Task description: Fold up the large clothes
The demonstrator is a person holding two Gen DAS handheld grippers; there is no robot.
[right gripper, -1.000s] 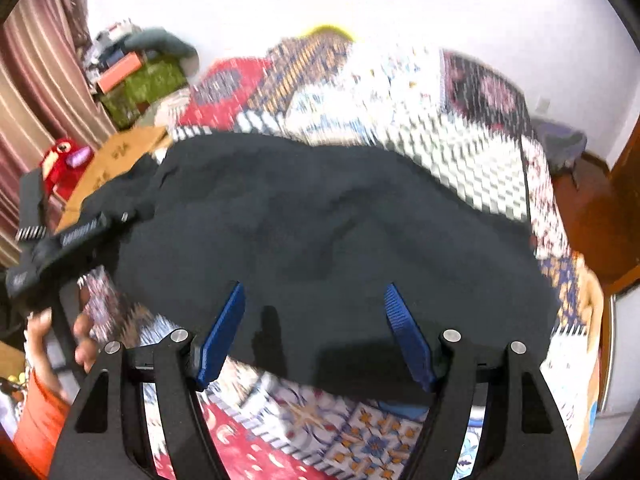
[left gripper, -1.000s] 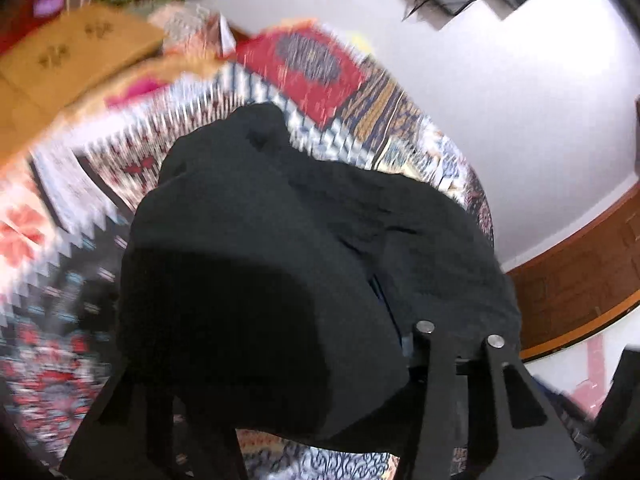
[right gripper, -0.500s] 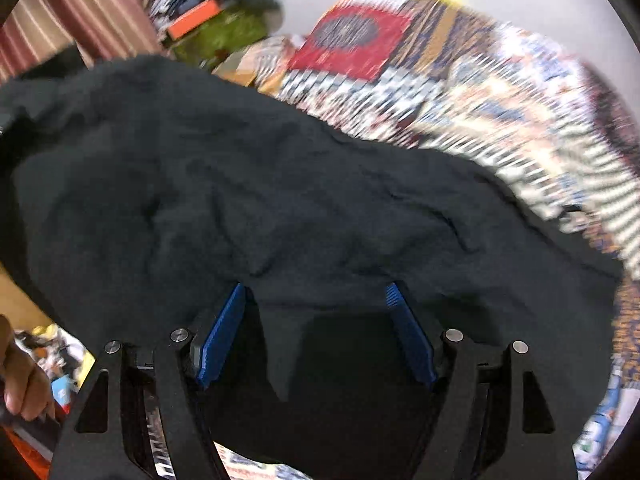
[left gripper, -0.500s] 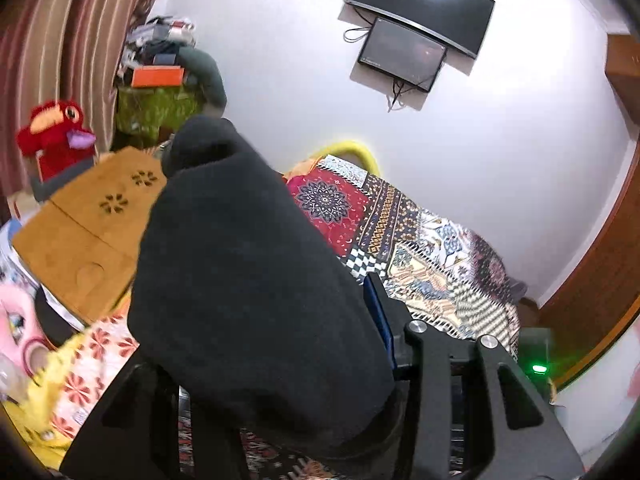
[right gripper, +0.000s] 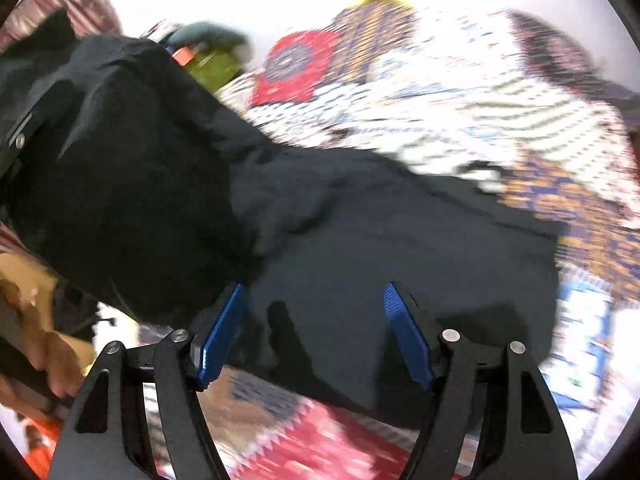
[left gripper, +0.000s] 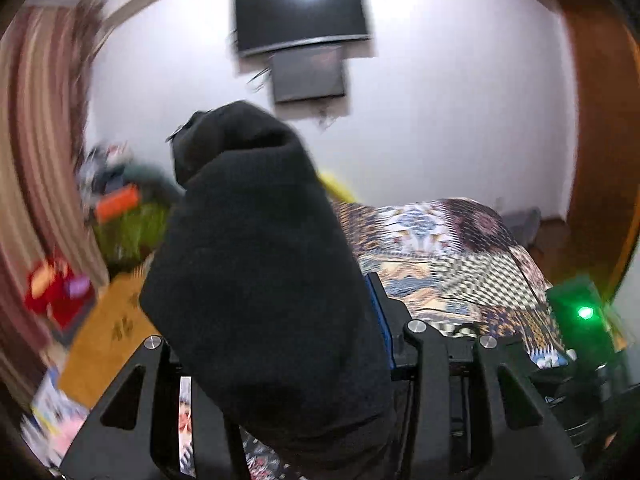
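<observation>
A large black garment (right gripper: 360, 216) lies partly on the patterned bedspread (right gripper: 460, 92) and rises at the left, where the left gripper's body (right gripper: 24, 132) holds it up. In the left wrist view the same garment (left gripper: 264, 280) hangs in a thick bunch over my left gripper (left gripper: 320, 320) and hides its left finger; only the right blue pad (left gripper: 378, 320) shows, pressed against the cloth. My right gripper (right gripper: 312, 320) is open and empty, its blue pads (right gripper: 220, 332) spread just above the garment's near edge.
The bedspread (left gripper: 460, 256) covers the bed. A television (left gripper: 300, 12) hangs on the white wall. A wooden board (left gripper: 108, 332), a red toy (left gripper: 52, 288) and clutter stand at the left by a striped curtain (left gripper: 36, 160). A wooden door frame (left gripper: 600, 140) is at the right.
My left gripper has lifted the bunched garment and swung right, towards the wall and television. My right gripper has drawn back, and more of the garment now lies spread on the bed.
</observation>
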